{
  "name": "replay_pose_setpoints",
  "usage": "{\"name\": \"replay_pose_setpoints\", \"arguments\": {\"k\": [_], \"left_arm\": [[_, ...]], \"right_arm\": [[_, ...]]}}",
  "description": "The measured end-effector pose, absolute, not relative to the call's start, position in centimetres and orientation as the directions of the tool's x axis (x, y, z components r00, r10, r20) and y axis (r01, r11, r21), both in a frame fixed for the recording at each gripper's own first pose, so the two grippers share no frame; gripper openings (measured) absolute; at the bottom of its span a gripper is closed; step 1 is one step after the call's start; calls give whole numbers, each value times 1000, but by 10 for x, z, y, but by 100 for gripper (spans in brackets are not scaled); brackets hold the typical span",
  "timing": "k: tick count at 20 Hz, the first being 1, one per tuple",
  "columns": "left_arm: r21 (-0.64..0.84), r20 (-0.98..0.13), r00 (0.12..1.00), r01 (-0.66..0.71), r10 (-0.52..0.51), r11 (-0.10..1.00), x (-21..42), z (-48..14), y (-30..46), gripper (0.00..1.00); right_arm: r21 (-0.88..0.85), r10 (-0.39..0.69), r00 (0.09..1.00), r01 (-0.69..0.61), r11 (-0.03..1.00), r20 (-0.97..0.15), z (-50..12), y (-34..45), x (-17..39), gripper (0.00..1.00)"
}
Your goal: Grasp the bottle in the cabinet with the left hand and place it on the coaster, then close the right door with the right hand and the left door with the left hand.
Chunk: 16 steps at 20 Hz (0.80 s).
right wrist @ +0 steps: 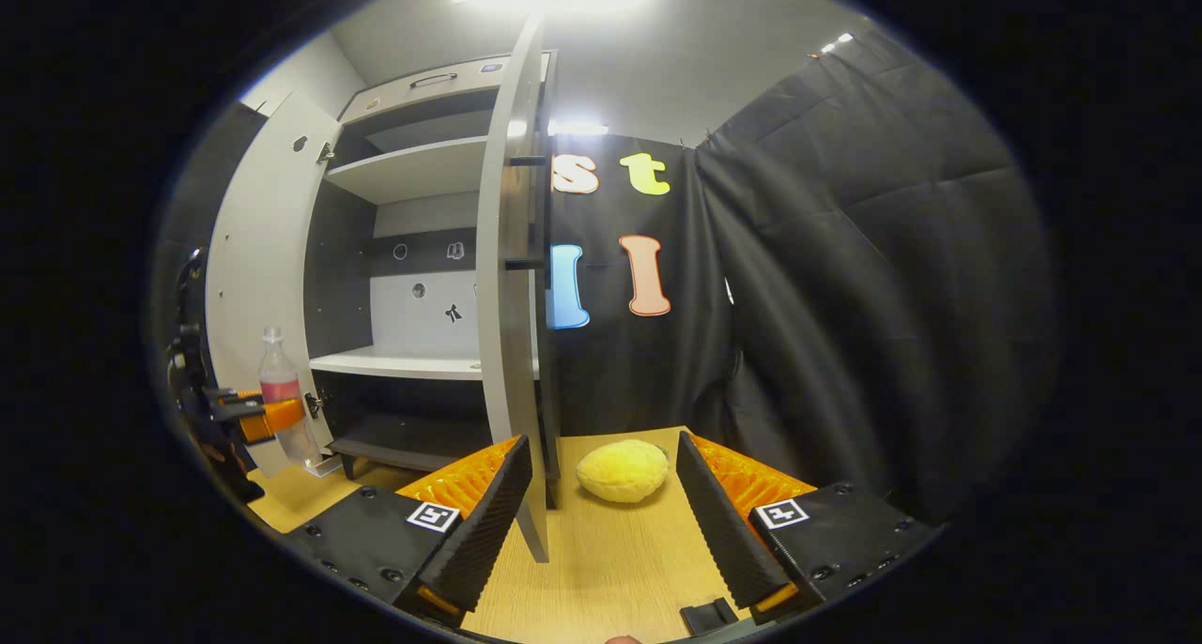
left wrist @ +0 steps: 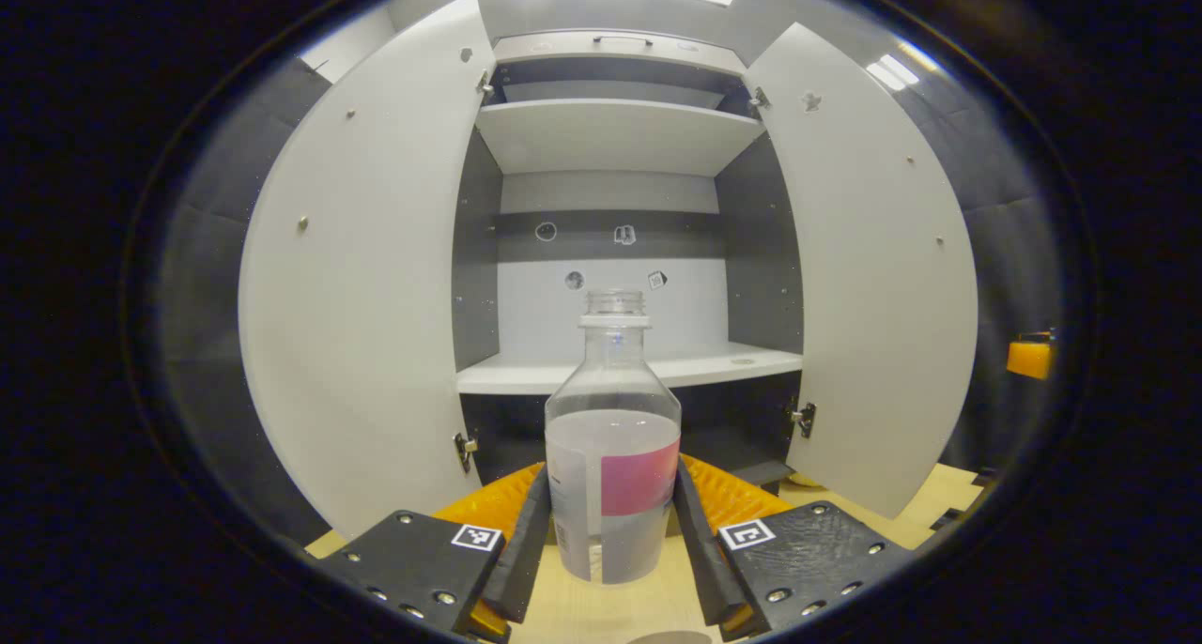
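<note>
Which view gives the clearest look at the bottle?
The left gripper view: the bottle stands close and central between the left hand-held gripper fingers, uncapped, its liquid level plain. In the right gripper view it is small and far off at the left edge.

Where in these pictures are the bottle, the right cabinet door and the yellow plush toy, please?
bottle (left wrist: 612, 456): left gripper view, on its labelled body between the left tongs' fingers.
right cabinet door (right wrist: 507, 325): right gripper view, on its inner face near the front edge.
yellow plush toy (right wrist: 623, 470): right gripper view, on its middle.
</note>
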<state>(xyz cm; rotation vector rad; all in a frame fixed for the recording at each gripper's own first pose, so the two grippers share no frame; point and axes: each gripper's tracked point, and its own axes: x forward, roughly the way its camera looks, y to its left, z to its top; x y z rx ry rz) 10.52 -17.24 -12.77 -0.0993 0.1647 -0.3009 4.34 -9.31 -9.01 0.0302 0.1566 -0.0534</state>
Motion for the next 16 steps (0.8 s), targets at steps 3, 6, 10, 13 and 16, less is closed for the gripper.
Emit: {"name": "replay_pose_setpoints", "arguments": {"k": [3,6,10,13,16], "left_arm": [[-166,-197,931,276,-306,947,76,-171,-168,69],[-201,-238,917,276,-320,940,53,-212,-172,69],[-203,-274,896,302,-350,932,31,-249,-184,69],[-225,-272,886,321,-376,920,26,-266,-195,69],[-216,-302,866,345,-399,913,10,-291,-208,69]], "right_arm": [[4,-40,980,41,999,-196,-97,-91,40,98],[-29,-41,976,35,999,-212,-96,-91,33,96],[-62,-26,972,12,998,-233,-99,-83,27,94],[-88,-19,971,-2,996,-240,-98,-78,22,93],[-103,-17,968,-9,995,-249,-96,-79,18,98]]}}
